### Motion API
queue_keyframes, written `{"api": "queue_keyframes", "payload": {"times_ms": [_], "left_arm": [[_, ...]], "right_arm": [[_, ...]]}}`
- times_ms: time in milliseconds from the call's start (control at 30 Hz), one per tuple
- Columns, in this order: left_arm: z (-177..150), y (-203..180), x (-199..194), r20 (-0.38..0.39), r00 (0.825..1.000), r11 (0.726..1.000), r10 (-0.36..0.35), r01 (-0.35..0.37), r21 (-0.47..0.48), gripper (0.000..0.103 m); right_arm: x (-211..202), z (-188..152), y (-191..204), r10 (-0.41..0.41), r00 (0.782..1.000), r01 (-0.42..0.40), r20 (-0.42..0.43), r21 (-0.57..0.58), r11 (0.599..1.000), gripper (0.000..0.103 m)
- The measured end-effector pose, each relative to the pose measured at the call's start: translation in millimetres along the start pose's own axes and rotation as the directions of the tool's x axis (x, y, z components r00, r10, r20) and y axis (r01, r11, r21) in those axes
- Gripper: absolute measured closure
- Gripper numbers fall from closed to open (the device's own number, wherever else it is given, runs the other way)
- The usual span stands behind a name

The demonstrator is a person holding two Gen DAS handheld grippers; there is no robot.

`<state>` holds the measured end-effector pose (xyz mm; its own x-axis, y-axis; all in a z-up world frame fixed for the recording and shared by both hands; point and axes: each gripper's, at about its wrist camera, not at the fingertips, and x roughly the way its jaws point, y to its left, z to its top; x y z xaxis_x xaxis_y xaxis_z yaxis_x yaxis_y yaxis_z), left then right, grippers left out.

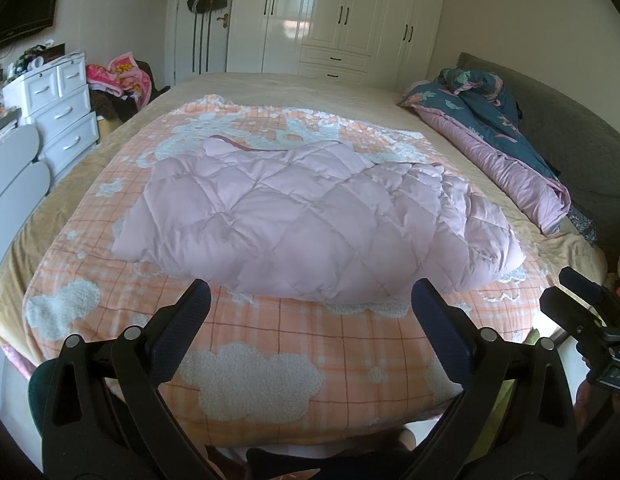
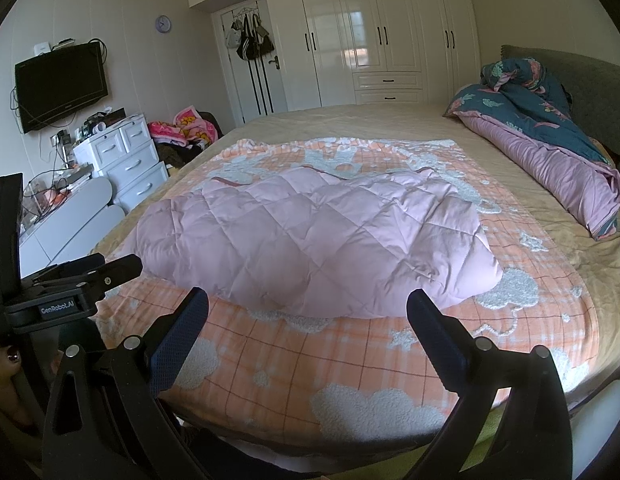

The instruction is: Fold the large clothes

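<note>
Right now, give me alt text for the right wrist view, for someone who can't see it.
A pink quilted coat lies spread on an orange plaid blanket covering a bed, with the right gripper open and empty just short of its near edge. White wardrobes line the far wall.

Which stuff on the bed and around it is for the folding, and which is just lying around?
For the folding:
pink quilted jacket
left hand-held gripper, open
right hand-held gripper, open

Just lying around:
orange checked blanket under the jacket
blue flowered duvet
white drawers
TV
bags on the door
</note>
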<state>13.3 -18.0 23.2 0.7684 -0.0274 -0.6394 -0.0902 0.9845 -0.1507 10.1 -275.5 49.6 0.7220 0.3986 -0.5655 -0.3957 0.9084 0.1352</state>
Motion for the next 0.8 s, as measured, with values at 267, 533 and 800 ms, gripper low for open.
{"api": "queue_keyframes", "payload": {"times_ms": [267, 533, 800], "left_arm": [[-0.1, 0.7, -0.7, 0.0, 1.0, 1.0, 0.0, 0.0, -0.001, 0.009], [-0.2, 0.4, -0.7, 0.002, 1.0, 1.0, 0.0, 0.0, 0.0, 0.009], [0.1, 0.8, -1.5, 0.005, 1.0, 1.0, 0.004, -0.004, 0.0, 0.009]], "right_arm": [[0.1, -0.1, -0.3, 0.001, 1.0, -0.001, -0.002, 0.0, 1.0, 0.004], [0.4, -0.1, 0.5, 0.0, 1.0, 0.0, -0.003, -0.001, 1.0, 0.004], [0.4, 0.1, 0.4, -0.001, 1.0, 0.001, -0.003, -0.001, 1.0, 0.004]]}}
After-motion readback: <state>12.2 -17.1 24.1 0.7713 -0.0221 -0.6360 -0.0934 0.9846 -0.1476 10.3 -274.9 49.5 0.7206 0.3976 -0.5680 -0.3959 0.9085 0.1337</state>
